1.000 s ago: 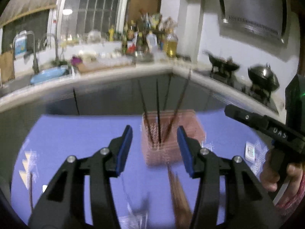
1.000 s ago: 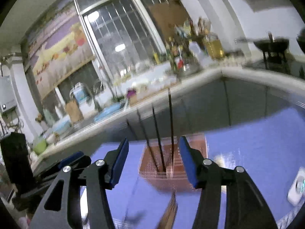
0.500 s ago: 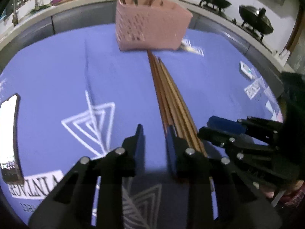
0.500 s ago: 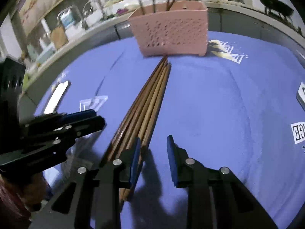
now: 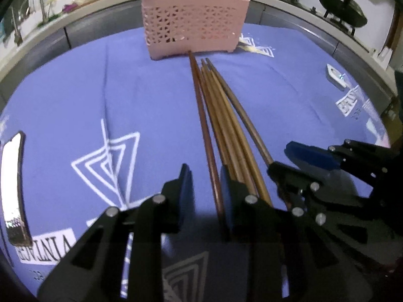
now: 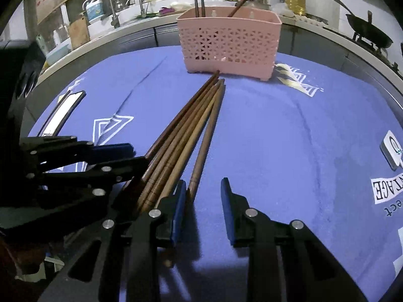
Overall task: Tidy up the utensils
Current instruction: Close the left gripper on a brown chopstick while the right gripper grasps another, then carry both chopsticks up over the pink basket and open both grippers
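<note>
Kitchen counters ring a bench (image 5: 141, 105) under a purple printed cloth, with a sink behind and woks off to one side. Low over the near end of the cloth, the left tool (image 5: 205, 196) has its jaws narrowed but apart, straddling the darkest chopstick (image 5: 201, 115) at the left edge of the chopsticks (image 6: 183, 136); its right pad seems to brush that stick, though shadow makes contact hard to judge. The right tool (image 6: 204, 209) mirrors it: jaws apart, its left pad just beside the outermost stick (image 6: 206, 136) on the right edge. Both have just been closing, each with one stick between its jaws, likely so each can peel off an edge piece without disturbing the rest. The sticks lie fanned with tips toward the pink basket (image 6: 229, 40), which already holds a few upright, so lifted ones need little turning.
</note>
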`<state>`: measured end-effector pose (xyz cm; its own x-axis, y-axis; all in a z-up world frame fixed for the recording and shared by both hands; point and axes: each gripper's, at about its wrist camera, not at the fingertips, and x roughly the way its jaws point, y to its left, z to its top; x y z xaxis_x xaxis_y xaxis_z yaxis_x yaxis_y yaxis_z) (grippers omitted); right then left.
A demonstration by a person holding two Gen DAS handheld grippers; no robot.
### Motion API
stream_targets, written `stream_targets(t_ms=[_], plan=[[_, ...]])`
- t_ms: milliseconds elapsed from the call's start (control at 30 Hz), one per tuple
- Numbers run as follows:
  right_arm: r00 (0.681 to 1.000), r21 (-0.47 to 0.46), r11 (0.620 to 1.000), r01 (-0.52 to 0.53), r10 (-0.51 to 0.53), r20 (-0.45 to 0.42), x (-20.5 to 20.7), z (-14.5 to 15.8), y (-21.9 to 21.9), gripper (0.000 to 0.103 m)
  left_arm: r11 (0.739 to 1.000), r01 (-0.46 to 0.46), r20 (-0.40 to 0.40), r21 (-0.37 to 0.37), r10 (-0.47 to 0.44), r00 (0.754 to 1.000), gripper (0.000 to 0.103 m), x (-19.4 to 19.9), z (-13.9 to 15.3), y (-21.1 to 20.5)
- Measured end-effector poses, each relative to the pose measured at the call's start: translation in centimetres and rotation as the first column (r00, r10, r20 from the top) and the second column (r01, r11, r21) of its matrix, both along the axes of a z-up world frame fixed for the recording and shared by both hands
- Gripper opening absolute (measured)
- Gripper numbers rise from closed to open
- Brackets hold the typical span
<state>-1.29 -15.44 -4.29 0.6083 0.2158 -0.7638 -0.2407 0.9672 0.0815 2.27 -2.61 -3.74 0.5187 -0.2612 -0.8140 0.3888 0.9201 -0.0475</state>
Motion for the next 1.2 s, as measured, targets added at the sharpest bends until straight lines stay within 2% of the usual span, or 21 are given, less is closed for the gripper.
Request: stream_targets(t_ms=[67,133,200,300,500,767,967,1133,1200], plan=[[1.0,-0.011,1.0,-0.006,0.006,0.002,0.2,-0.1,0.4,0.029,1.0,-0.001,0.01,0.013,0.001,1.0,0.023,0.2,0.0,-0.4],[1.0,-0.018,1.0,-0.007,0.007,0.008,0.3,-0.1,0.2,0.025,1.0,-0.006,0.015,0.017,0.005,1.0,0.008,0.5,-0.1,-0.5],[1.0,0.012,1.0,0.016,-0.016,-0.004,0.5,-0.1,-0.8,0.015,1.0,-0.004,0.009,0.001,0.004,1.0,0.007,0.6,0.0,-0.1],[0.998,0.034,0.997,0.066,-0.065,-0.015,0.8,0.0,-2.5,0.011,1.0,0.0,0.009,-0.004,0.0,1.0,0.006,0.3,0.0,0.7],[0.991,0.053,0.99,0.132,-0.13,-0.037,0.3,-0.1,-5.3,0.011,1.0,-0.012,-0.007,-0.02,0.012,1.0,0.006,-1.0,-0.2,3.0],[0.987,0.103,0.984,0.146,-0.137,-0.088,-0.7,-0.1,-6.9,0.011,0.999,0.0,-0.057,-0.042,-0.003,0.998,0.006,-3.3,-0.2,5.1],[0.992,0.105,0.991,0.085,-0.074,-0.106,2.6,0.4,-5.5,0.012,0.999,0.031,-0.057,-0.017,-0.032,0.998,0.006,-0.4,0.3,3.3],[0.992,0.089,0.995,0.039,-0.029,-0.119,6.6,0.7,-4.2,0.012,0.999,0.041,-0.066,0.009,-0.04,0.997,0.006,3.8,0.7,1.0],[0.992,0.093,0.995,0.031,-0.019,-0.128,8.3,0.9,-3.8,0.012,0.998,0.048,-0.047,0.028,-0.047,0.998,0.006,5.1,1.2,0.2]])
